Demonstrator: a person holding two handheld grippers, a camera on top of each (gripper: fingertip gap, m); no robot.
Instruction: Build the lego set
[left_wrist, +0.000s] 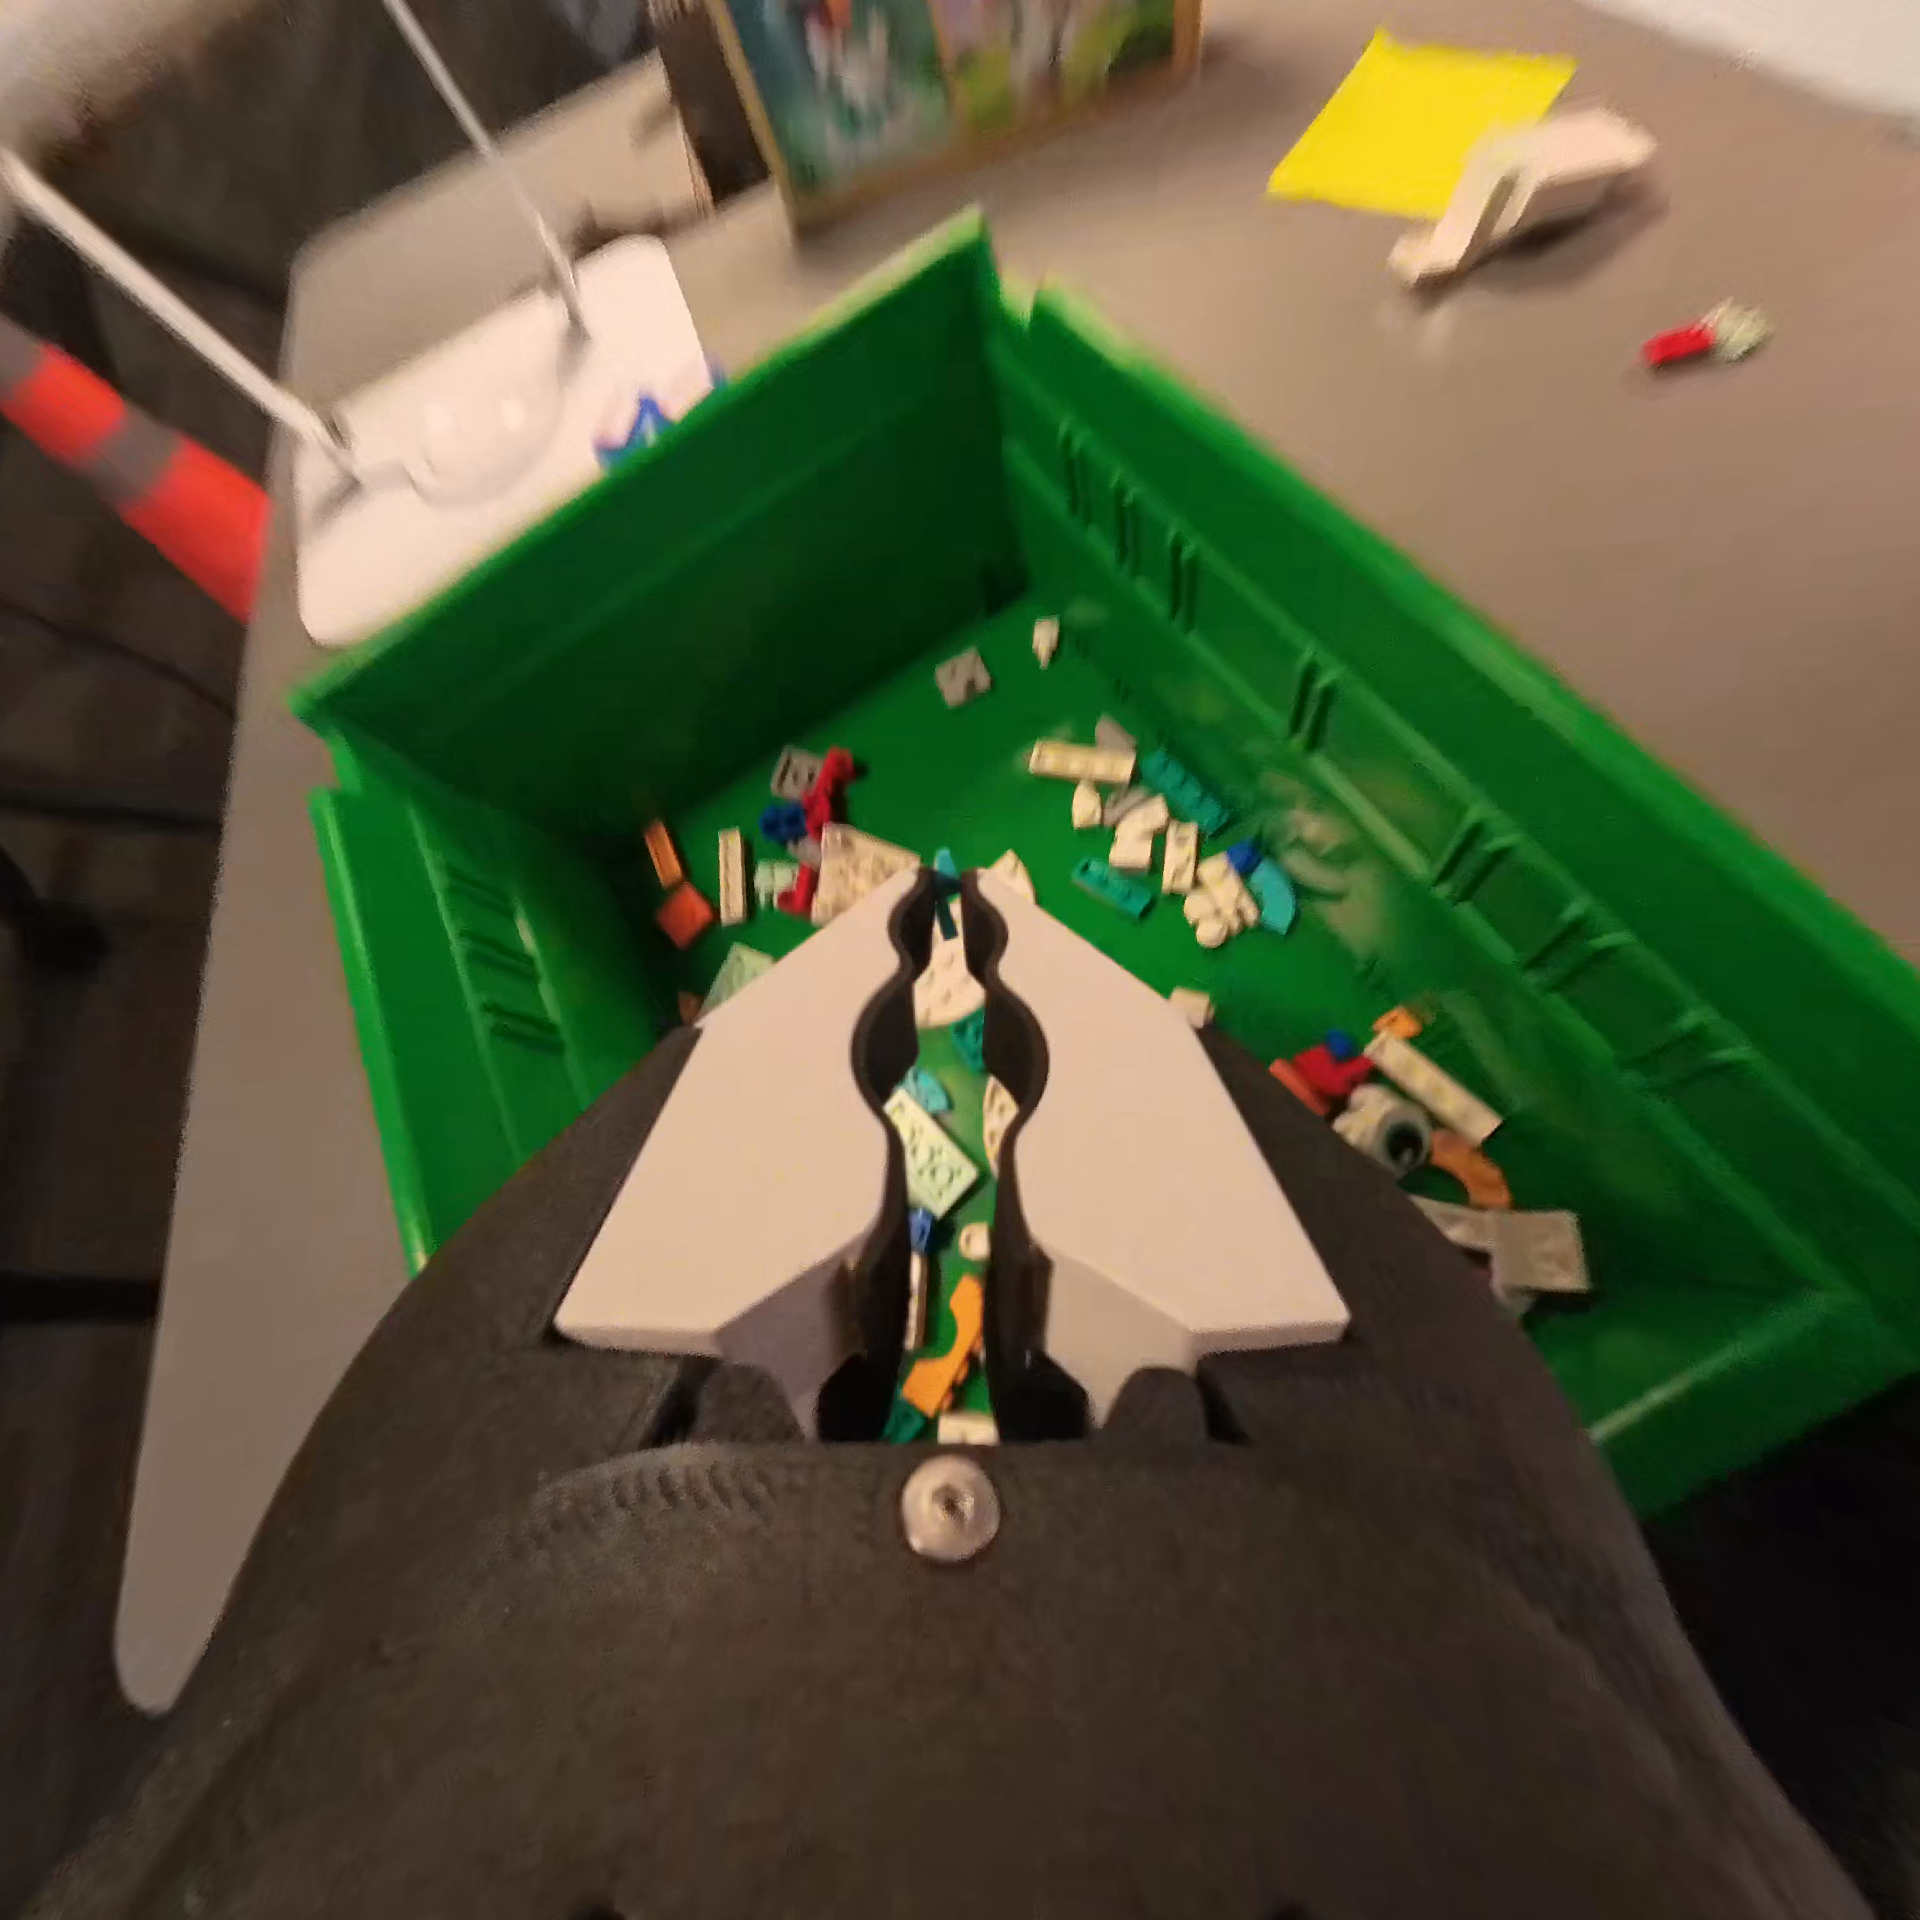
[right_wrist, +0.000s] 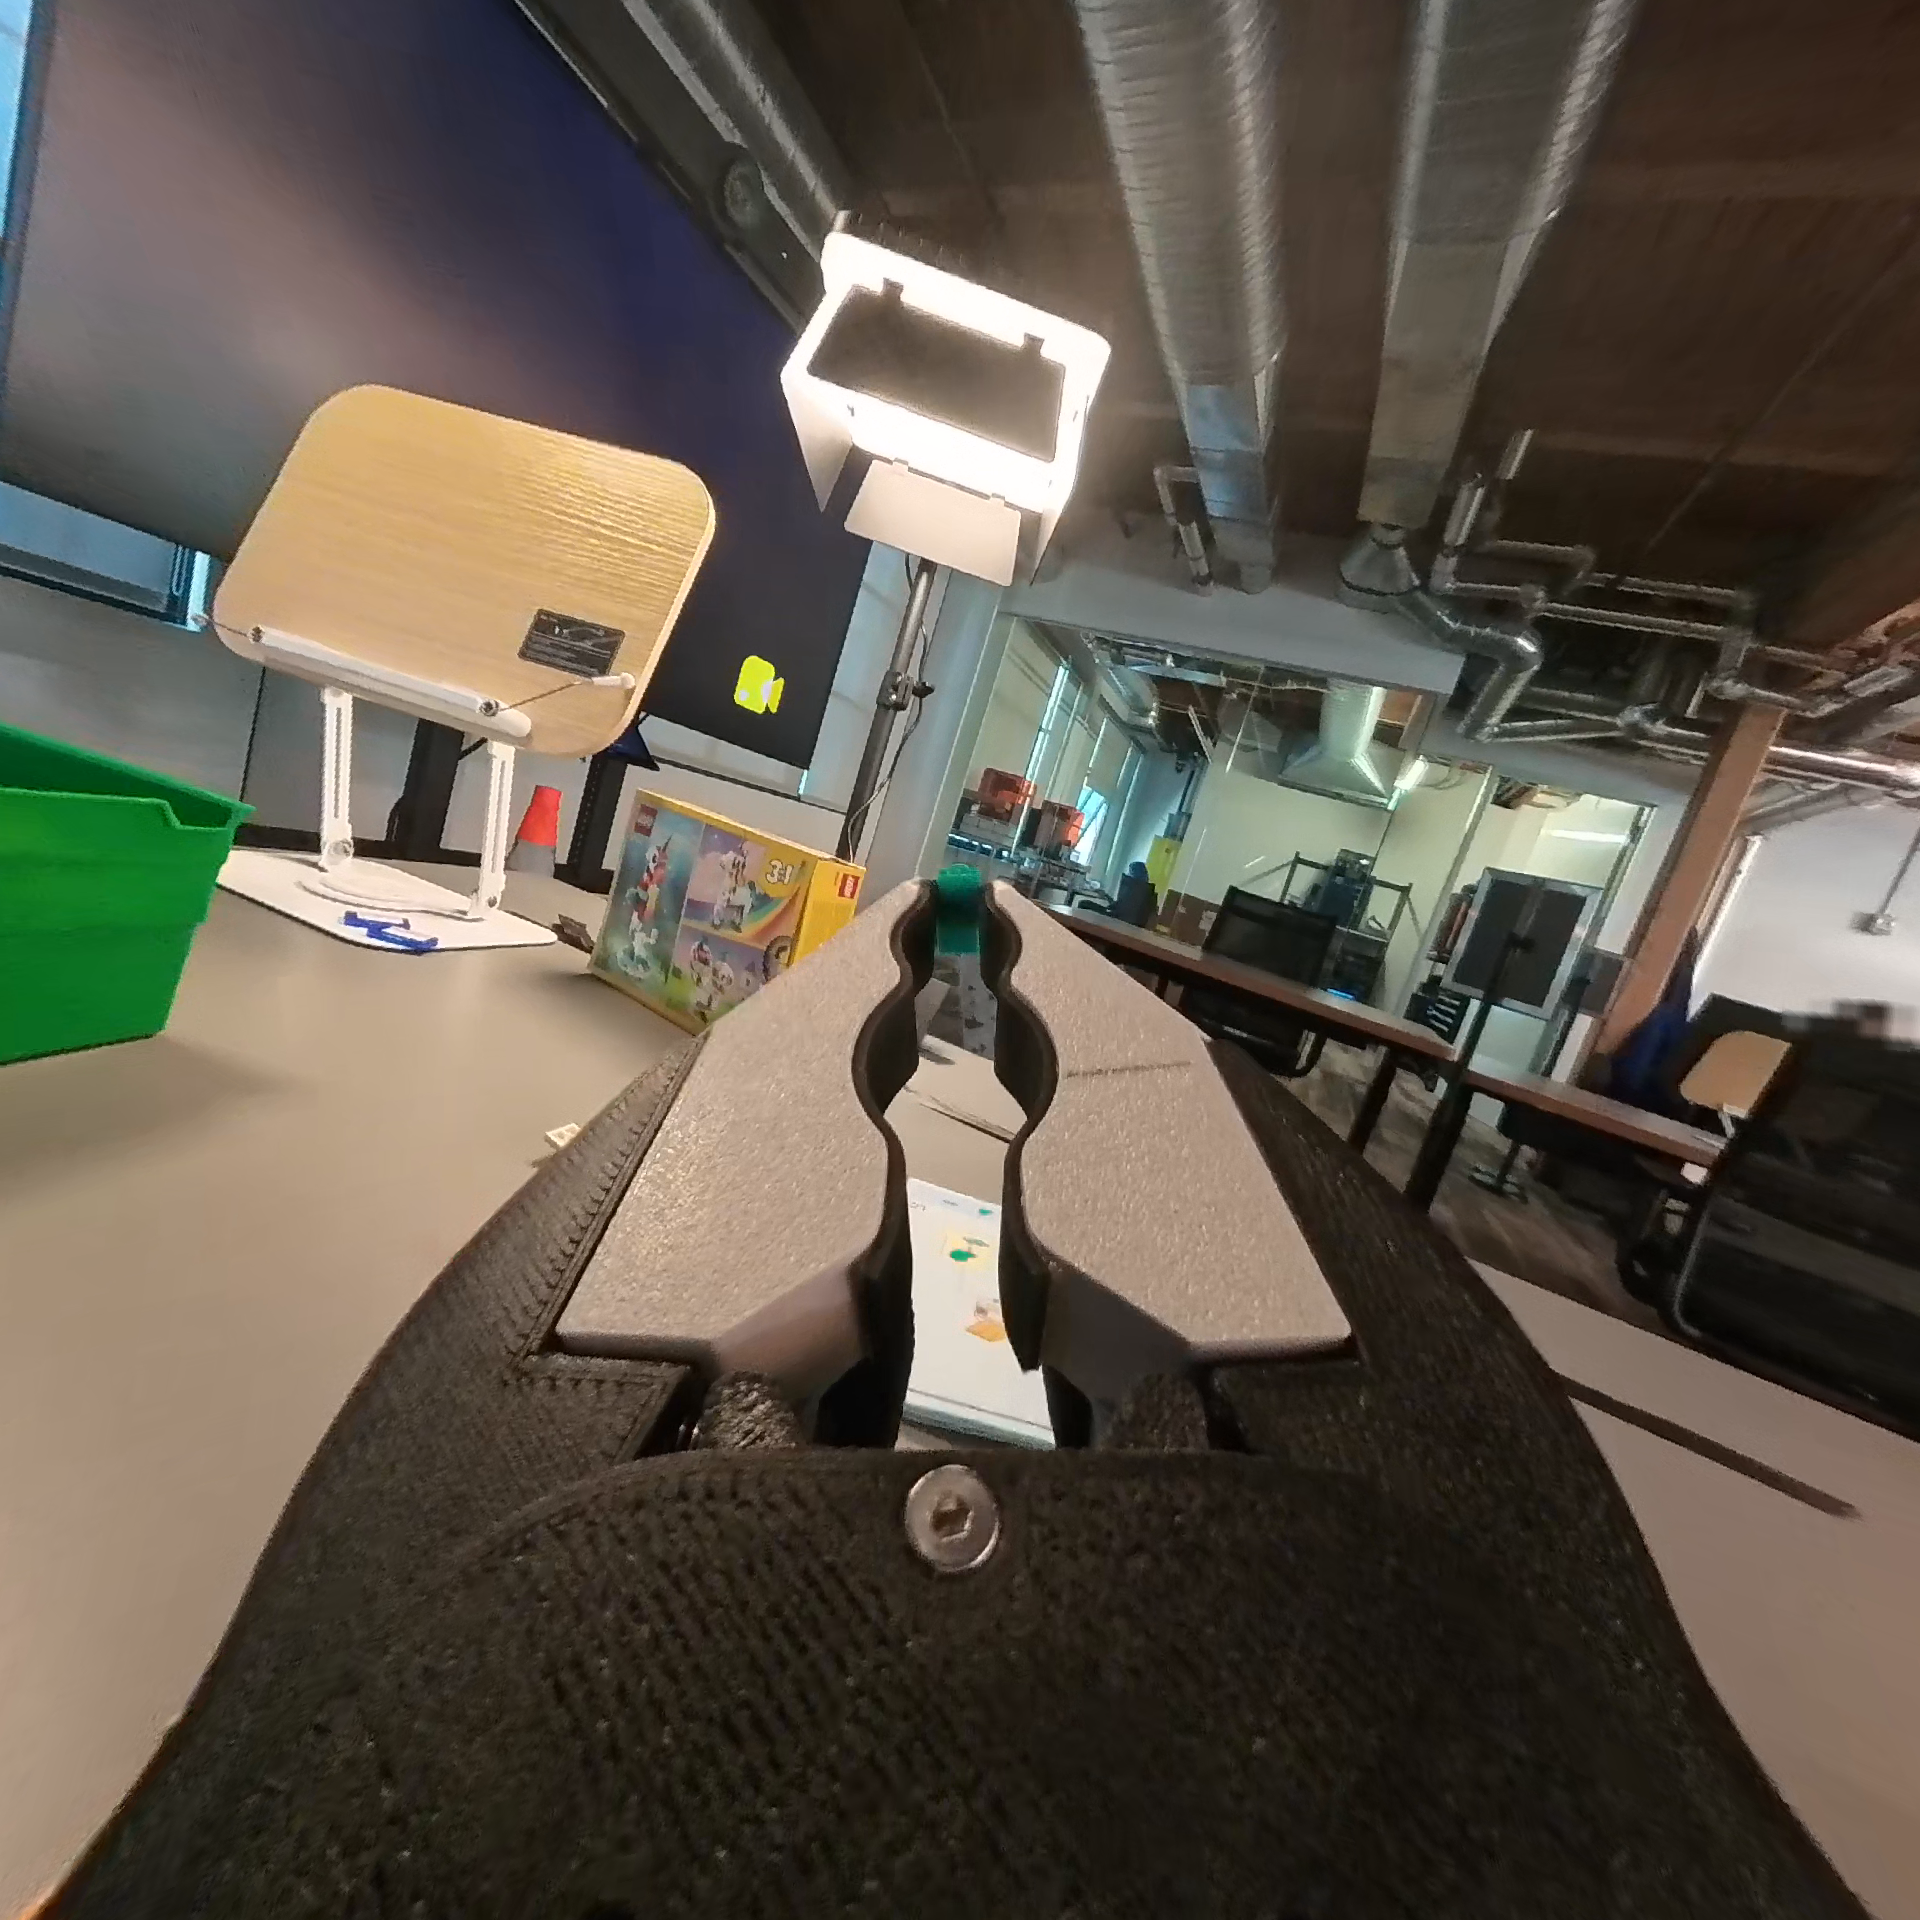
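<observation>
A green bin on the grey table holds several loose lego pieces in white, teal, red, orange and blue. My left gripper hovers over the bin's middle, jaws nearly closed on a thin blue piece at the tips; the view is blurred. My right gripper is raised above the table and shut on a small teal brick that sticks up from the tips. The instruction booklet lies under it. The bin's corner shows at the left of the right wrist view.
The lego box stands beyond the bin, beside a wooden book stand on a white base. A yellow sheet, a white built part and a small red piece lie on the table. A lamp stands behind. Spacing between my two grippers at the tips: around 40 cm.
</observation>
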